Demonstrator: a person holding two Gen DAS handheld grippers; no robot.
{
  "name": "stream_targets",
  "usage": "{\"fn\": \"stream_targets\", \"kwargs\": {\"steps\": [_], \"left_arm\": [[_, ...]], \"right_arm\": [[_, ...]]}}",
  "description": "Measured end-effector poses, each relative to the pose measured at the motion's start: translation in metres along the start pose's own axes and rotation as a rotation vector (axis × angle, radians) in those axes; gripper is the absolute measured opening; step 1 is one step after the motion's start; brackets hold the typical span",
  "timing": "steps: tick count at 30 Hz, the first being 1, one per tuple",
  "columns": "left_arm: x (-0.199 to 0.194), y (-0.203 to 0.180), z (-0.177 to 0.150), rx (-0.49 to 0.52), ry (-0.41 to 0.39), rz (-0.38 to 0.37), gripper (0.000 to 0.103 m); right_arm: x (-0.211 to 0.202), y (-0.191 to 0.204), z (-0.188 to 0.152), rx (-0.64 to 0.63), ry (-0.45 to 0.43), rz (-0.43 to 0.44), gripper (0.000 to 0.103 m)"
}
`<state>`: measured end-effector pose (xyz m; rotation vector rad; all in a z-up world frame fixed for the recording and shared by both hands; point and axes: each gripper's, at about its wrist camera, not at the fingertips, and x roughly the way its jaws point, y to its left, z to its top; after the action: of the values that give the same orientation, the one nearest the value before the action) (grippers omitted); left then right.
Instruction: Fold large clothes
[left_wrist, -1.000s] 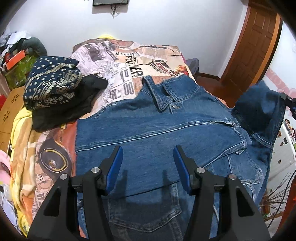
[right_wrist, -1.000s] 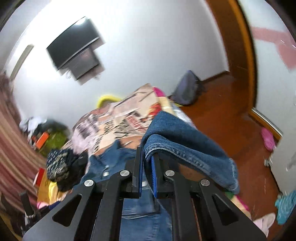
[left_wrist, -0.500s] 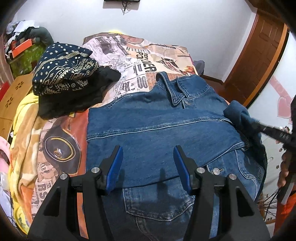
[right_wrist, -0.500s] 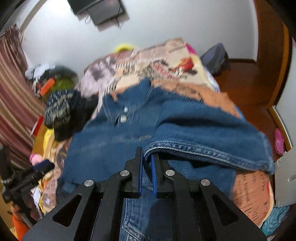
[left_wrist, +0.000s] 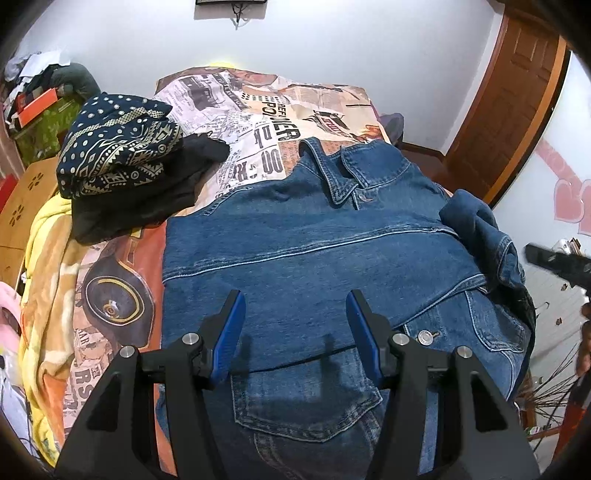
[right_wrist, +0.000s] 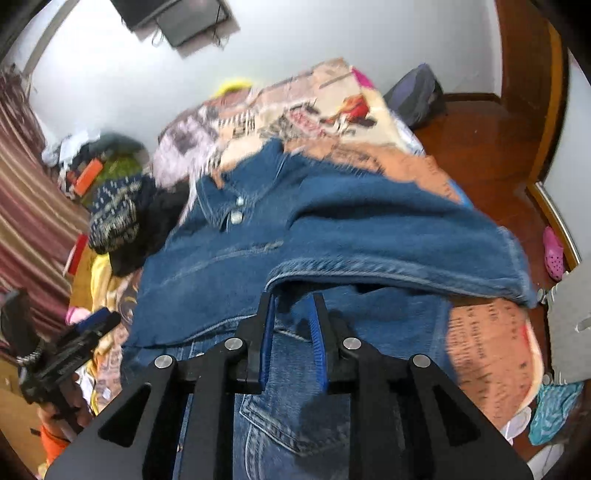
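Observation:
A blue denim jacket (left_wrist: 306, 266) lies on the bed, collar toward the wall, on top of a pair of jeans (left_wrist: 306, 406). Its right sleeve (left_wrist: 480, 236) lies bunched on the jacket's right side. My left gripper (left_wrist: 293, 302) is open and empty, just above the jacket's lower half. In the right wrist view the sleeve (right_wrist: 391, 236) lies folded across the jacket (right_wrist: 207, 266). My right gripper (right_wrist: 291, 299) has its jaws slightly apart, just below the sleeve's hem, holding nothing.
A pile of dark patterned clothes (left_wrist: 118, 155) lies at the bed's left side. A yellow blanket (left_wrist: 40, 295) hangs at the left edge. A wooden door (left_wrist: 517, 103) stands at the right. A grey bag (right_wrist: 417, 96) sits on the floor past the bed.
My right gripper carried the sleeve from the air over the floor onto the jacket, then opened and let it go. My left gripper stayed open above the jacket.

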<state>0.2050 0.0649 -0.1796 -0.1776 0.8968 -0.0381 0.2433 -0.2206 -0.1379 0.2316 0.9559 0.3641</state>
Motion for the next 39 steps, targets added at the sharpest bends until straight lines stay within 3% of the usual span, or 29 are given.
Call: {"fn": "stream_targets", "kwargs": {"steps": [5, 11, 17, 22, 35, 39], "left_arm": [[0.005, -0.011, 0.002, 0.022, 0.008, -0.004, 0.056], [0.014, -0.022, 0.005, 0.040, 0.018, 0.000, 0.056], [0.025, -0.025, 0.010, 0.029, 0.032, 0.005, 0.056], [0.037, -0.028, 0.011, 0.027, 0.058, 0.007, 0.056], [0.051, -0.034, 0.008, 0.035, 0.088, 0.008, 0.056], [0.048, -0.032, 0.006, 0.033, 0.081, 0.009, 0.056]], "right_arm": [[-0.039, -0.027, 0.002, 0.091, -0.172, -0.039, 0.049], [-0.048, -0.081, 0.004, 0.296, -0.243, -0.068, 0.049], [-0.013, -0.133, -0.006, 0.517, -0.158, -0.020, 0.049], [0.019, -0.151, -0.017, 0.607, -0.078, 0.022, 0.049], [0.040, -0.164, -0.004, 0.602, -0.092, 0.032, 0.049], [0.029, -0.156, 0.003, 0.546, -0.131, -0.009, 0.032]]}}
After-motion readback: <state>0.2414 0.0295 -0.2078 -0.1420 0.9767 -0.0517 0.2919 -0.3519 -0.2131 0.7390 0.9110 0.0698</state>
